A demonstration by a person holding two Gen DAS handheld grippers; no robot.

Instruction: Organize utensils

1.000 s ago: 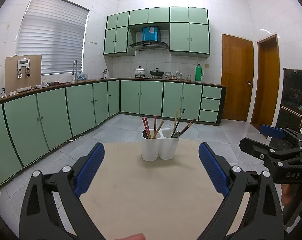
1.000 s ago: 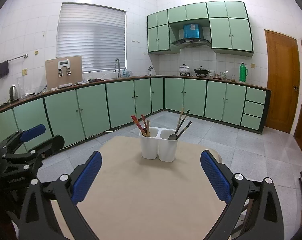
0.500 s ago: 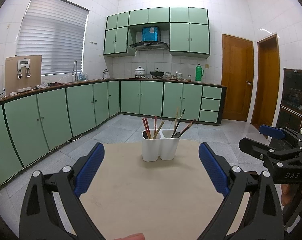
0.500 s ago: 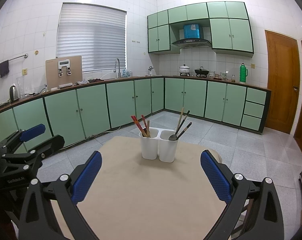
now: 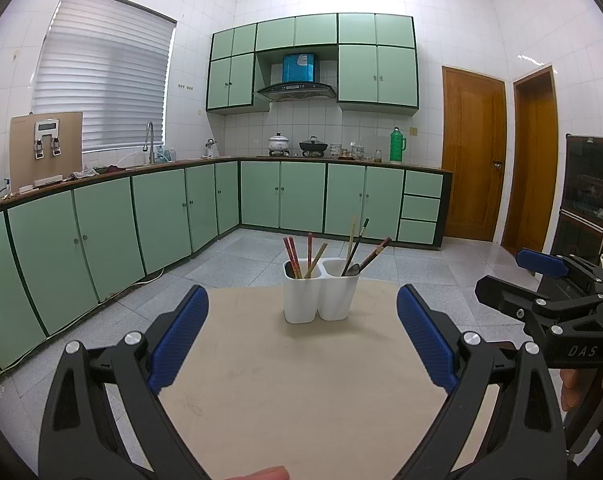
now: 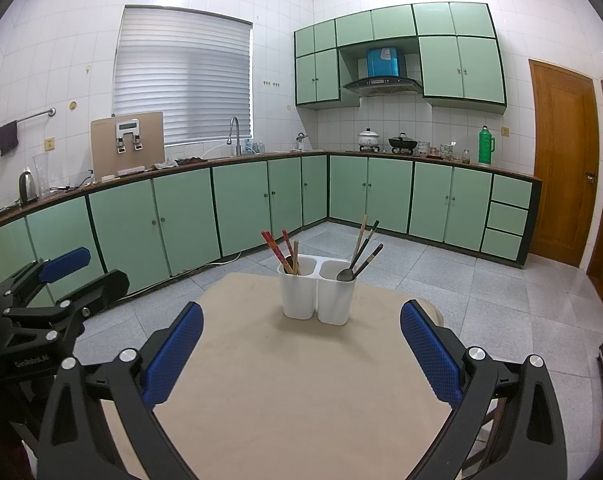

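Observation:
A white two-cup utensil holder (image 5: 320, 295) (image 6: 316, 294) stands upright at the far end of a beige table (image 5: 301, 380) (image 6: 301, 380). Its left cup holds red and wooden chopsticks (image 5: 297, 257) (image 6: 282, 251). Its right cup holds a dark spoon (image 6: 344, 274) and several dark and pale sticks (image 5: 361, 246) (image 6: 364, 244). My left gripper (image 5: 301, 328) is open, well short of the holder, with nothing between its fingers. My right gripper (image 6: 301, 336) is likewise open and empty, at a similar distance. Each gripper shows at the edge of the other's view.
Green kitchen cabinets (image 5: 181, 208) run along the far walls, with pots and a green flask (image 5: 397, 144) on the counter. Wooden doors (image 5: 473, 188) stand at the right. Grey tiled floor (image 6: 441, 280) surrounds the table. A fingertip (image 5: 261, 473) shows at the bottom edge.

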